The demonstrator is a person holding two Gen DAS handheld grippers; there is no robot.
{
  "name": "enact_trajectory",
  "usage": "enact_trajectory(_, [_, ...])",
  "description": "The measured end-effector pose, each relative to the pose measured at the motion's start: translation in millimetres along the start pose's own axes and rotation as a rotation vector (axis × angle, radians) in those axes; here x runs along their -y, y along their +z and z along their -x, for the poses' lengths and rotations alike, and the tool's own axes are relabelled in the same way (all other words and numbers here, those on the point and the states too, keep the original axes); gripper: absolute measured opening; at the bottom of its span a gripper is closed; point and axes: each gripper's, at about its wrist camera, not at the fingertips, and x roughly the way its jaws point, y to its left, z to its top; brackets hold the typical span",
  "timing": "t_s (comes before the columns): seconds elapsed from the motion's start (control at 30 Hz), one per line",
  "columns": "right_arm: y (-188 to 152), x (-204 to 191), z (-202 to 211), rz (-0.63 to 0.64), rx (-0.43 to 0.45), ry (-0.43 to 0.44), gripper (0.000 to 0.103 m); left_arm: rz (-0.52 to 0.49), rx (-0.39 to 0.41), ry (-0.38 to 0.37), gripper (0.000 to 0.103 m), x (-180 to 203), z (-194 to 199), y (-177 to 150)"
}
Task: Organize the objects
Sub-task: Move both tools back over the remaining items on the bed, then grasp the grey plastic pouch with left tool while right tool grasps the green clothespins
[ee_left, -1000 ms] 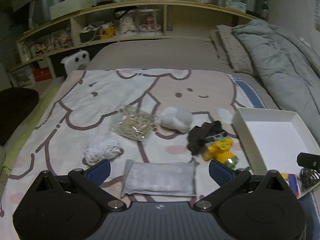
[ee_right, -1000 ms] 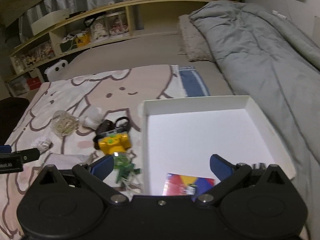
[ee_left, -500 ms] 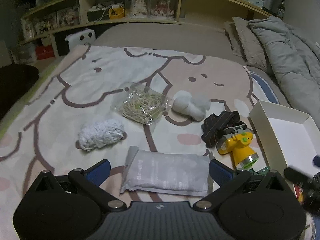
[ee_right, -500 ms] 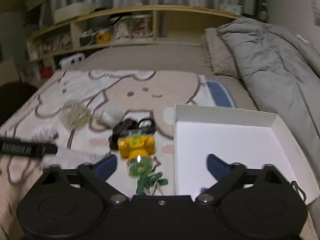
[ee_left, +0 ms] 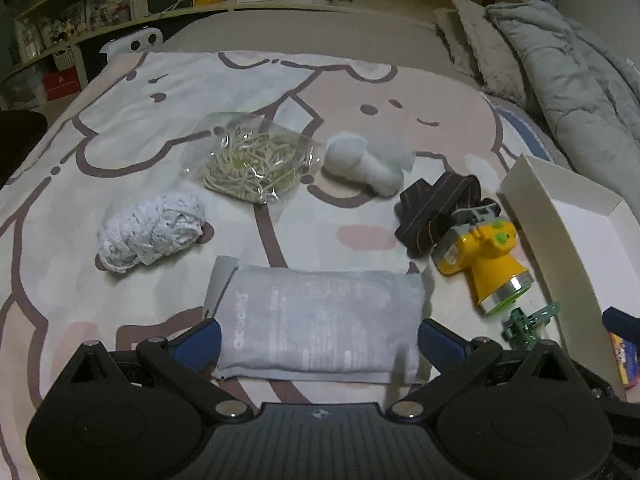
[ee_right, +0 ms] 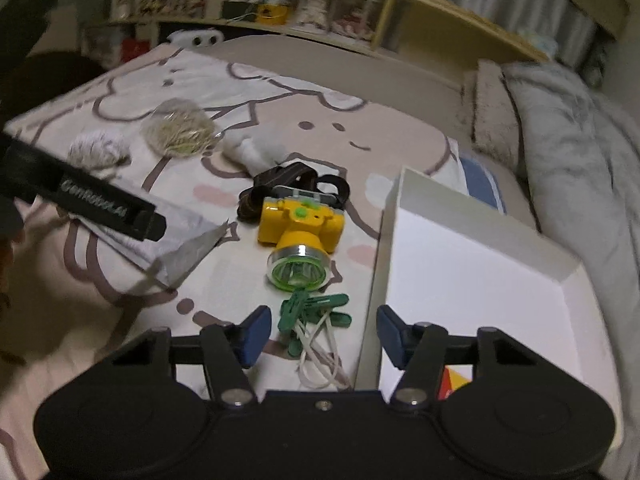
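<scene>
The left gripper [ee_left: 319,338] is hanging low over the cartoon-printed bedspread [ee_left: 120,120] with its blue-padded jaws spread wide apart, one on each side of a flat grey foil pouch [ee_left: 320,320] that is lying on the cloth between them; whether the pads are touching the pouch cannot be told. Beyond the pouch, a crumpled ball of white netting [ee_left: 152,232] is sitting to the left, a clear bag of pale string [ee_left: 252,160] is lying behind it, and a white rolled cloth [ee_left: 360,164] is resting just right of the bag. A yellow headlamp with a dark striped strap [ee_left: 484,260] is lying near the left wall of a white shallow cardboard box [ee_left: 560,248], its lens pointing towards the camera. A bundle of green plastic clips [ee_left: 524,324] is sitting just in front of the lens.

The right gripper [ee_right: 323,336] is hovering with its jaws parted and holding nothing, straddling the left wall of the white box [ee_right: 400,216]: one pad is over the green clips [ee_right: 312,316] and their white cord [ee_right: 320,360], the other is over the box floor. A colourful card [ee_right: 454,384] is lying in the near corner of the box, mostly hidden behind the gripper body. The headlamp [ee_right: 300,228] is resting just beyond the clips
</scene>
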Motion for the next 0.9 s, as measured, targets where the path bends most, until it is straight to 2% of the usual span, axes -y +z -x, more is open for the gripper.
enact_trajectory(0.13, [-4, -17, -1, 0.148, 0.036, -0.045, 0.057, -0.023, 0.014, 0.016, 0.103, 3, -7, -1])
enact_trajectory(0.57, [-19, -53, -10, 0.45, 0.048, -0.102, 0.054, -0.145, 0.038, 0.102, 0.103, 21, -22, -12])
enact_trajectory(0.67, [-21, -58, -18, 0.503, 0.016, -0.125, 0.047, -0.139, 0.02, 0.105, 0.103, 19, -23, -10])
enact_trajectory(0.77, [-22, -59, -25, 0.529, -0.013, -0.145, 0.041, -0.081, -0.008, 0.124, 0.103, 12, -24, -6])
enact_trajectory(0.9, [-25, -61, -30, 0.549, -0.026, -0.155, 0.036, -0.049, -0.027, 0.102, 0.103, 6, -25, -5])
